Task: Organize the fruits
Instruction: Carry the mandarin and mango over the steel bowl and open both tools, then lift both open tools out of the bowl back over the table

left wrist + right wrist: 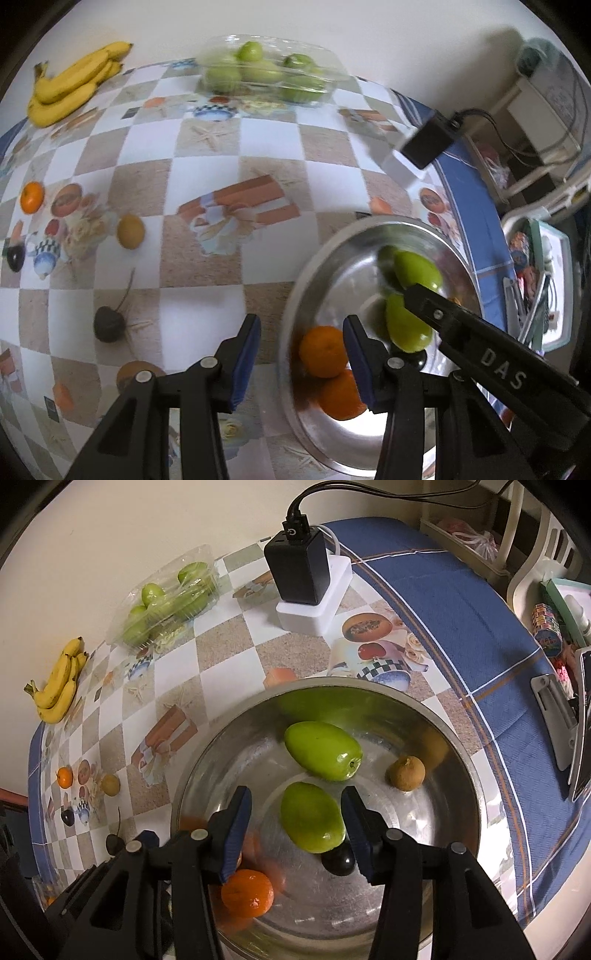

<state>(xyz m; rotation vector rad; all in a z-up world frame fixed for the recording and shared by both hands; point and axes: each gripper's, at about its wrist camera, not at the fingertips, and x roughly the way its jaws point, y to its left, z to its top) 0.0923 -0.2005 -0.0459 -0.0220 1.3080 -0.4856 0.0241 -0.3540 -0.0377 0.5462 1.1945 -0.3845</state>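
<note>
Left gripper (302,363): jaws parted, nothing between the pads; its left finger hangs over the tablecloth and its right finger over the near rim of the steel bowl (295,295).

Right gripper (295,829): jaws parted around the nearer green fruit (312,818), which lies on the bowl floor; the pads stand clear of it. The left wrist view shows this gripper's black finger reaching into the bowl from the right.

Steel bowl, contents: an orange (248,892) at the near left, a small dark fruit (340,860) just behind the nearer green fruit, a second green fruit (323,750) farther in. The brown fruit (405,773) at the right shows in the right wrist view only.

Tablecloth (207,155), left side: a dark fruit with a stem (107,324), a yellow-brown round fruit (130,231), a loose orange (32,196). A brown fruit (138,373) behind the left gripper's finger appears in the left wrist view only.

Far edge: clear plastic box of green fruits (264,72), bananas (74,85) far left, black charger on a white block (299,568) far right.
</note>
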